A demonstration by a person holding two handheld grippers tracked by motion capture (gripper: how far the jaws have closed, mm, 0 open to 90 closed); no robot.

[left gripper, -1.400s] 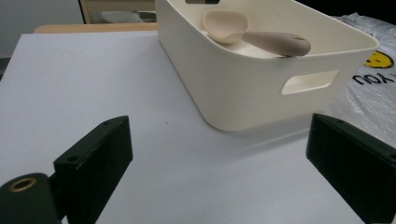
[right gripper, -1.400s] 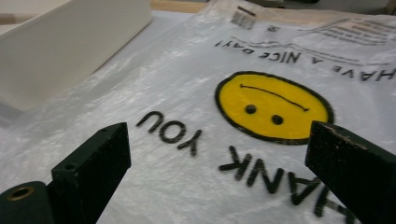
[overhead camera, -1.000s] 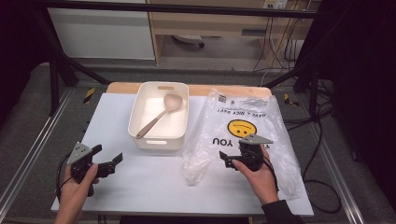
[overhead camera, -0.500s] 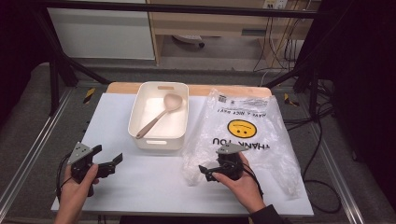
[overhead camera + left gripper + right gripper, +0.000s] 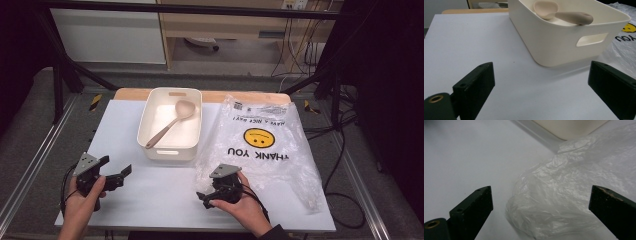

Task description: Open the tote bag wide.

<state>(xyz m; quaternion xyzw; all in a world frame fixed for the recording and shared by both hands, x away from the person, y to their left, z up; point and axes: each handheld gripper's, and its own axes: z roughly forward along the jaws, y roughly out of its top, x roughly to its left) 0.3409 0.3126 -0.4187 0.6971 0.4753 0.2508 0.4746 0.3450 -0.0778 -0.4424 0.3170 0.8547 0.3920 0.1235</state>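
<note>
Bag (image 5: 571, 195): clear, crinkled plastic, its puffed near corner lies between the wide-open, empty jaws of the right gripper (image 5: 214, 195) at the table's (image 5: 150, 200) front. Farther out it spreads flat, printed with a yellow smiley face and "THANK YOU", seemingly touching the white tub (image 5: 171, 125) holding a spoon (image 5: 167, 125). The left gripper (image 5: 116, 176) rests open, empty.
</note>
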